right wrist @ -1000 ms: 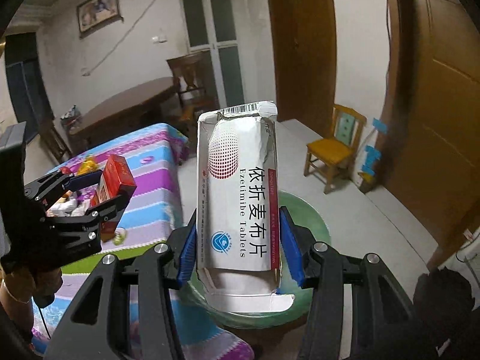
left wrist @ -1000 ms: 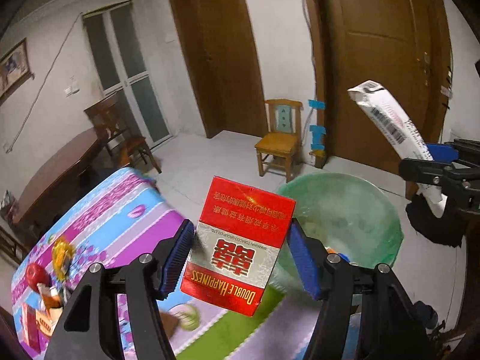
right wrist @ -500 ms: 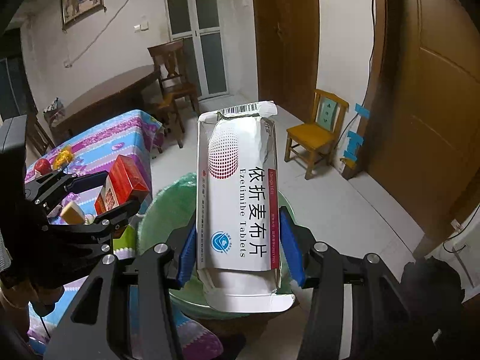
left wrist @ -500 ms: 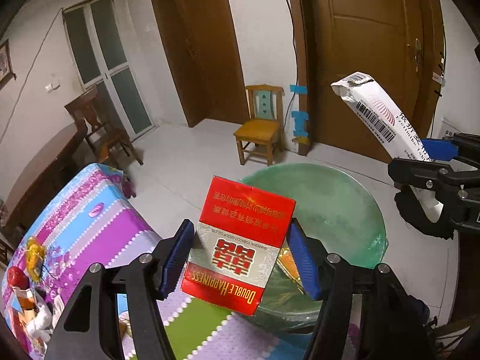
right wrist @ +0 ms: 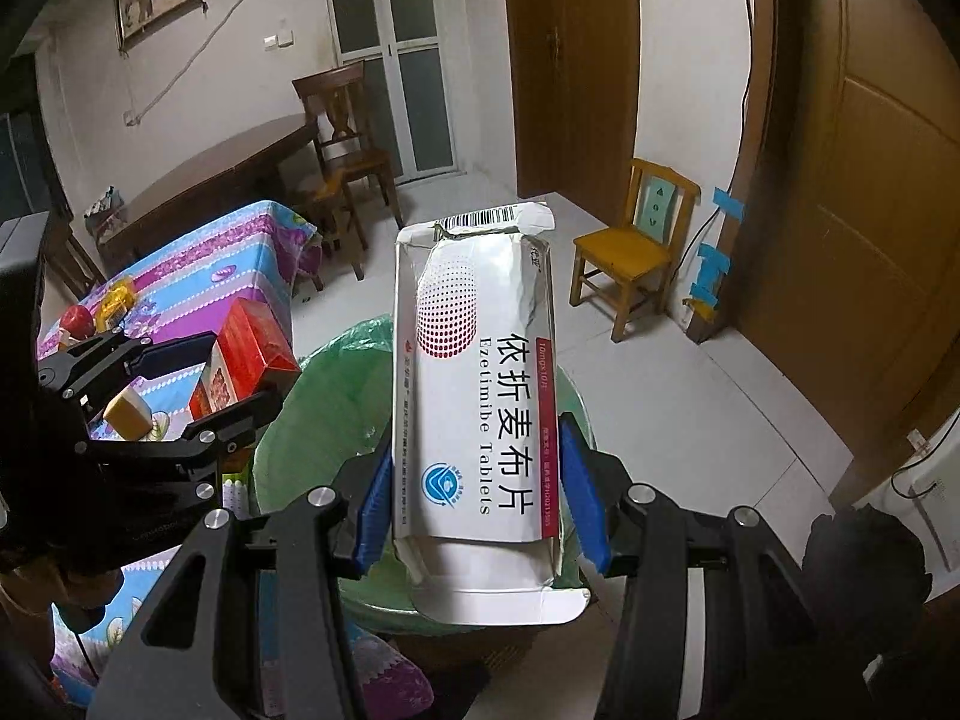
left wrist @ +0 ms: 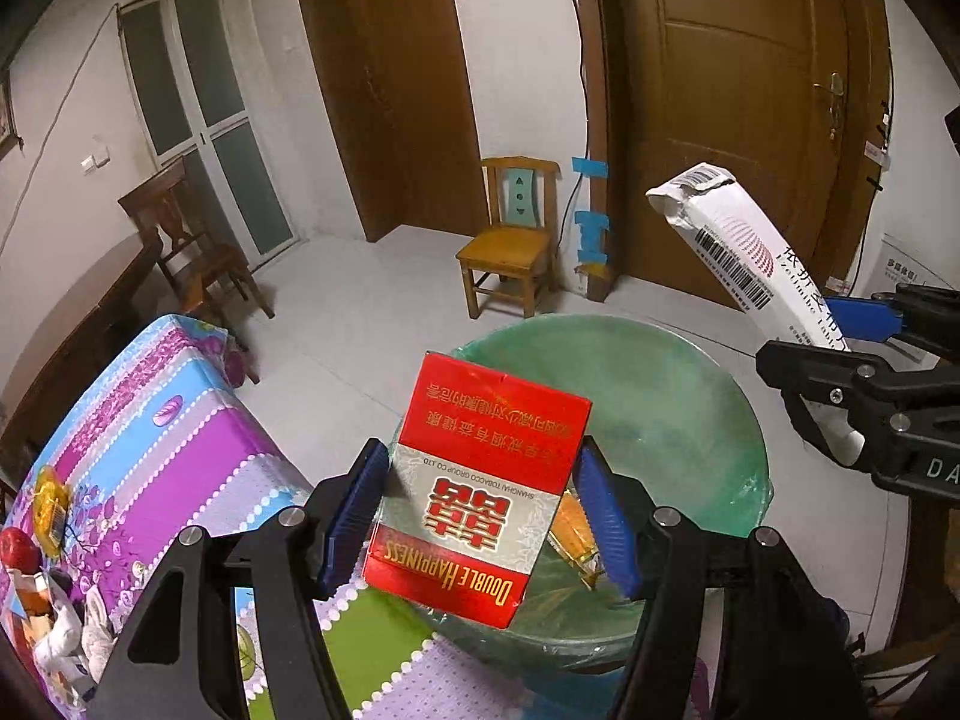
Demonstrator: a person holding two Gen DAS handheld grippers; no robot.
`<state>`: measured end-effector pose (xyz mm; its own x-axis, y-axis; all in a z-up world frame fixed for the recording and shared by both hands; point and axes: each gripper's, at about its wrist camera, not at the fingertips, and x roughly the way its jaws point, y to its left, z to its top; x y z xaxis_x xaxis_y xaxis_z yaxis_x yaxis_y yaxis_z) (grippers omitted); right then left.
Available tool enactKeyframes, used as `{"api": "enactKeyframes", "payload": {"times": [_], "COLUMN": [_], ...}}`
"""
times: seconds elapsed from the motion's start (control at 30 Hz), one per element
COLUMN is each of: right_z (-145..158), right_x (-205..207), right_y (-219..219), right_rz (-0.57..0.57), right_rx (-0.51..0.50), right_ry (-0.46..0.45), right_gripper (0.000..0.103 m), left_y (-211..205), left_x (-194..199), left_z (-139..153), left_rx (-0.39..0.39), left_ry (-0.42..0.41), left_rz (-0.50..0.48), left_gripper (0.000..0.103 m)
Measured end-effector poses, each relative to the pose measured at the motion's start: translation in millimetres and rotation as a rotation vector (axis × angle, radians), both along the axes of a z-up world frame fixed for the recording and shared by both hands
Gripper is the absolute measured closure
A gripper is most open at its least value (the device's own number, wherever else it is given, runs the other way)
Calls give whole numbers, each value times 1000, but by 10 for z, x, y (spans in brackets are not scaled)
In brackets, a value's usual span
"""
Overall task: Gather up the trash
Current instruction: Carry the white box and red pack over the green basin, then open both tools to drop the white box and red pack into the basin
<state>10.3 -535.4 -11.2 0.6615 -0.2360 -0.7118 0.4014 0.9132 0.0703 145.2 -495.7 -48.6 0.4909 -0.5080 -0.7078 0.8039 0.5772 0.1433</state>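
While the left hand-held gripper [left wrist: 483, 513] clamps a red cigarette pack [left wrist: 480, 495] and the right hand-held gripper [right wrist: 477, 495] grips a white tablet box [right wrist: 477, 384], both now hang nearer the green-lined bin [left wrist: 672, 414] than before.

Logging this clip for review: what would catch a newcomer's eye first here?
The red Double Happiness cigarette box, clamped in the left hand-held gripper, fills the left wrist view, poised above the green-lined trash bin. In the right wrist view a torn white Ezetimibe tablet box stands upright in the right hand-held gripper over the same bin. Beside it, the bright purple and blue tablecloth holds more clutter.
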Motion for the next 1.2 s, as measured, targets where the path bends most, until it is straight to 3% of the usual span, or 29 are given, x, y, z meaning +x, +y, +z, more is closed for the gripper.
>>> {"api": "enactKeyframes", "payload": {"times": [0.7, 0.9, 0.93, 0.97, 1.0, 1.2], "right_z": [-67, -96, -106, -115, -120, -125], "right_x": [162, 192, 198, 193, 191, 132], "right_y": [-20, -66, -63, -62, -64, -117], "right_rz": [16, 15, 14, 13, 11, -3], "right_rx": [4, 5, -5, -17, -22, -16], "right_ry": [16, 10, 16, 17, 21, 9], "right_gripper": [54, 48, 42, 41, 41, 41], "left_y": [-56, -97, -113, -122, -121, -109], "left_x": [78, 74, 62, 59, 54, 36], "left_z": [-147, -169, -174, -180, -182, -171], "left_rx": [20, 22, 29, 37, 36, 26], "left_ry": [29, 26, 13, 5, -9, -19], "left_rz": [-1, -12, -15, -9, -3, -8], "left_gripper": [42, 42, 40, 29, 25, 25]}}
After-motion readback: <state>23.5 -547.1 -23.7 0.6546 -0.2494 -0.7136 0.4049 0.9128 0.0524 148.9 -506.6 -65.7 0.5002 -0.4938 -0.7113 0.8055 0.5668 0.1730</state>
